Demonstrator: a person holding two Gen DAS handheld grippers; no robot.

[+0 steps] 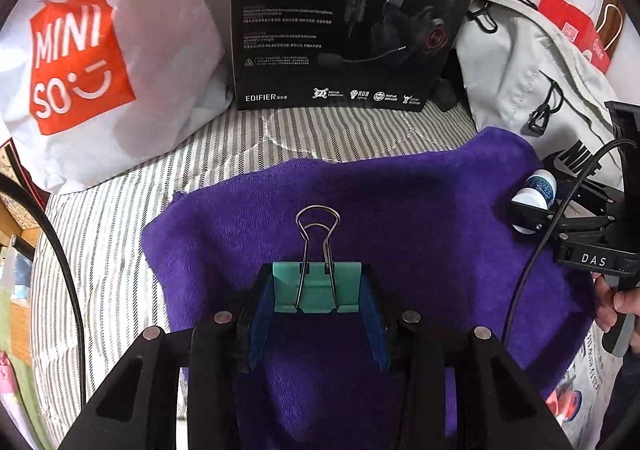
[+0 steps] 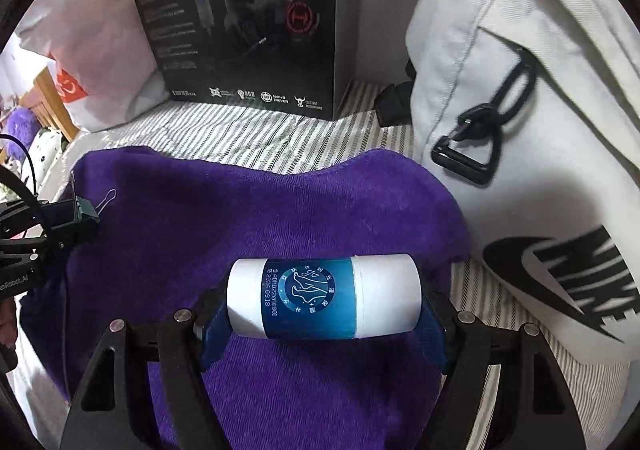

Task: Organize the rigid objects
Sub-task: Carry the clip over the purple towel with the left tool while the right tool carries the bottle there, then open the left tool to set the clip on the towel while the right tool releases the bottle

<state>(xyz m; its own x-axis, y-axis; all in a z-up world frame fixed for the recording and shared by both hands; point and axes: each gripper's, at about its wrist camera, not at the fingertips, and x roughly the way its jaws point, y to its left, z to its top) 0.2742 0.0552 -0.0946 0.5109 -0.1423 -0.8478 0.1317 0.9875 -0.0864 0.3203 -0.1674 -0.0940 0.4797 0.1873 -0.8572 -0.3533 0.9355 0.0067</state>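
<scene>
Hovering over the purple towel (image 1: 400,210), the left gripper (image 1: 318,292) clamps a teal binder clip (image 1: 316,288) and the right gripper (image 2: 324,300) a white-and-blue bottle (image 2: 324,298) (held endwise); lower both level onto the towel before letting go.

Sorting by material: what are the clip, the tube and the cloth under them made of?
Binder clip: likely painted teal metal, with shiny wire handles. Tube: apparently smooth white plastic under a glossy blue label. Purple cloth: soft, fuzzy fleece-like fabric.

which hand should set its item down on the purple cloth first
Probably left: the left claw holds the teal binder clip over the middle of the purple cloth, while the right claw holds its bottle nearer the edge.
</scene>
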